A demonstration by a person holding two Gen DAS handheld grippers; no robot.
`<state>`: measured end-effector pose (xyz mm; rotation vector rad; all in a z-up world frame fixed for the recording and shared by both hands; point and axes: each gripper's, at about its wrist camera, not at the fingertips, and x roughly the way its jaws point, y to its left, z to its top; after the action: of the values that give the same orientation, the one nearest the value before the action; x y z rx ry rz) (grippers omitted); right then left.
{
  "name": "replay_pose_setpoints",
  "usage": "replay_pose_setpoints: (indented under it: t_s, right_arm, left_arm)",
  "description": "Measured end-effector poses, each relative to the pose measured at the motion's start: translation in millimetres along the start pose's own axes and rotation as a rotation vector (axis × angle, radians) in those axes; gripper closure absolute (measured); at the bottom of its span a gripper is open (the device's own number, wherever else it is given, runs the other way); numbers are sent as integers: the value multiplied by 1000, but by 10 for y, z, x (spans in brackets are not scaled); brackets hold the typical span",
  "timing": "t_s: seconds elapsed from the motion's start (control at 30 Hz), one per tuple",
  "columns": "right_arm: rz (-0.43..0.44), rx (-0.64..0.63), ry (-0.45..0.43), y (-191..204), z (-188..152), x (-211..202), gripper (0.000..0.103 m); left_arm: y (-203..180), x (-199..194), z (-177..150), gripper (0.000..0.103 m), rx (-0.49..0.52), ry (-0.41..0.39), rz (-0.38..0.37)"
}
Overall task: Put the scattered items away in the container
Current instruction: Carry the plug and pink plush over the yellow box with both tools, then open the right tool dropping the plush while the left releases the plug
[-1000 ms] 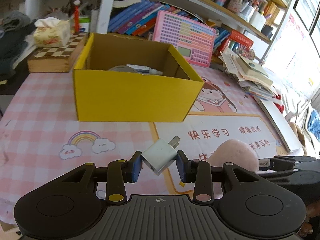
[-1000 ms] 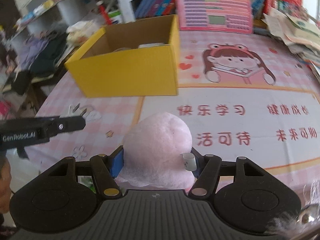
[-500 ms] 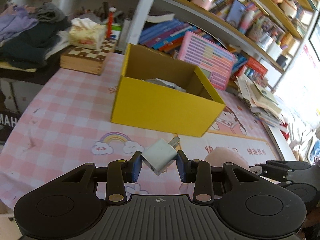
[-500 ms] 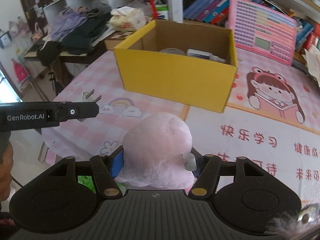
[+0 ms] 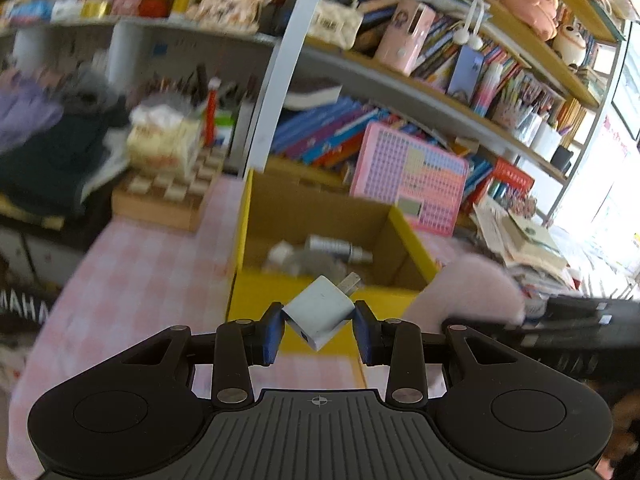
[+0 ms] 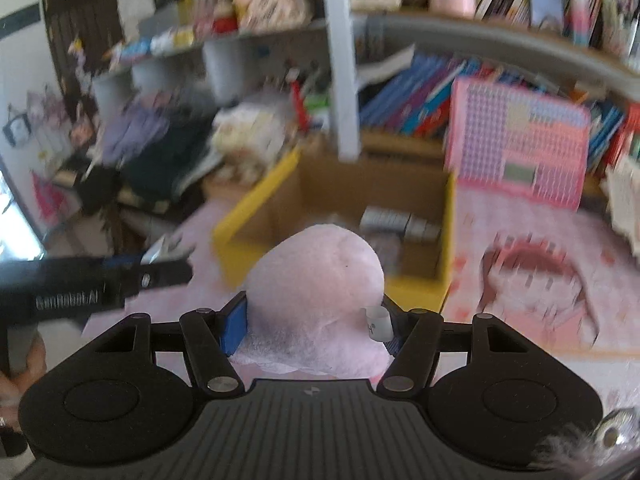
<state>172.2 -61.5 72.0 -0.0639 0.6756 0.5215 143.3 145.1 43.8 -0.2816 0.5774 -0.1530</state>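
Over the last second we lift both loads off the tabletop and swing them toward the yellow box (image 5: 320, 292) — earlier it sat well ahead across the pink mat, now its near wall is just past the fingers in both wrist views, with motion blur all over. Left gripper (image 5: 319, 330) is closed on the white charger plug (image 5: 320, 311), pinched corner to corner, prongs pointing up-right over the box's front edge. Right gripper (image 6: 310, 326) is closed on the pink plush (image 6: 316, 276), which bulges well above the pads and hides part of the box (image 6: 344, 200) opening. We judge both items about ready to drop in — only the last reach over the rim and release are left. Inside the box a silver cylinder (image 5: 338, 247) and some pale things already lie. The tabletop (image 5: 132, 264) wears a pink checked cover; behind it stand a pink keyboard toy (image 5: 408, 184), a checkerboard box (image 5: 168, 196), and crowded bookshelves (image 5: 460, 76) with clothes piled left.
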Motion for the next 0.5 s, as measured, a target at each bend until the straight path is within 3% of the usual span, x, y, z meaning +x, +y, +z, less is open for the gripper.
replay_pose_setpoints:
  t_s: [0.23, 0.33, 0.5]
  right_arm:
    - [-54, -26, -86, -393, 727, 498, 40]
    - [-29, 46, -31, -599, 941, 910, 40]
    - [67, 240, 136, -906, 1127, 1702, 40]
  left_arm:
    - [-137, 636, 358, 68, 96, 23, 2]
    - [-210, 981, 400, 68, 87, 69, 2]
    - [-312, 1475, 395, 68, 148, 144, 70]
